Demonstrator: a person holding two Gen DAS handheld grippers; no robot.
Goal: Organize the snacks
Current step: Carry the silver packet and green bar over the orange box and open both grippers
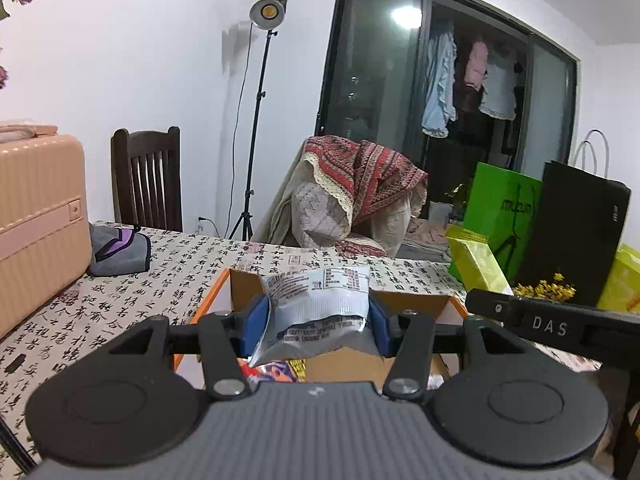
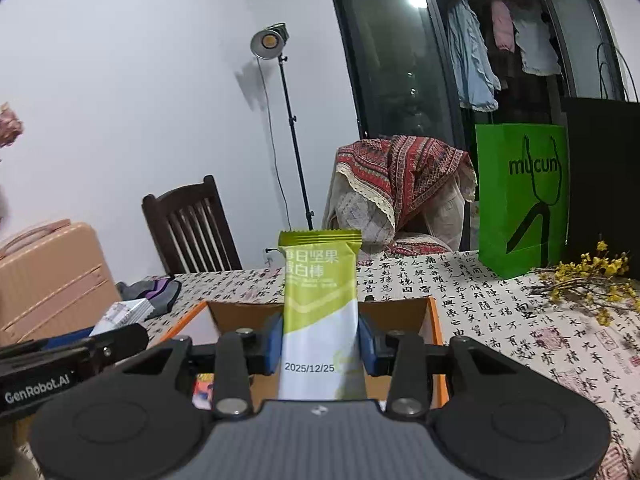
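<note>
Left tool (image 1: 316, 318) is clamped on a silver pouch (image 1: 318, 304), blue pads squeezing its two sides so the pillowy pack bulges forward between them. It hangs over the near edge of the open box (image 1: 412, 304), likely lifted clear for sorting. A few bright wrappers (image 1: 276, 370) show under it, in the box by the look of it; the box holds little else in view.

Left of the box the tabletop (image 1: 160, 280) has a bare patch. Further left sit a grey cloth (image 1: 120, 252) and a pink suitcase (image 1: 36, 228), both well apart from the box.

Right tool (image 2: 320, 344) is clamped on a green bar (image 2: 320, 304), gripped low on its long sides so it stands upright with the crimped top edge up and the print facing the camera. It also sits above the box, just beside the left tool, whose black finger crosses the right-wrist view's lower left.

Right of the box is the widest free patch of tabletop. Beyond it lie a yellow flower sprig (image 2: 588, 280) and a green bag (image 2: 524, 196) at the far edge, so a set-down there should stay near the box. The tools are close together; spread them before lowering.
</note>
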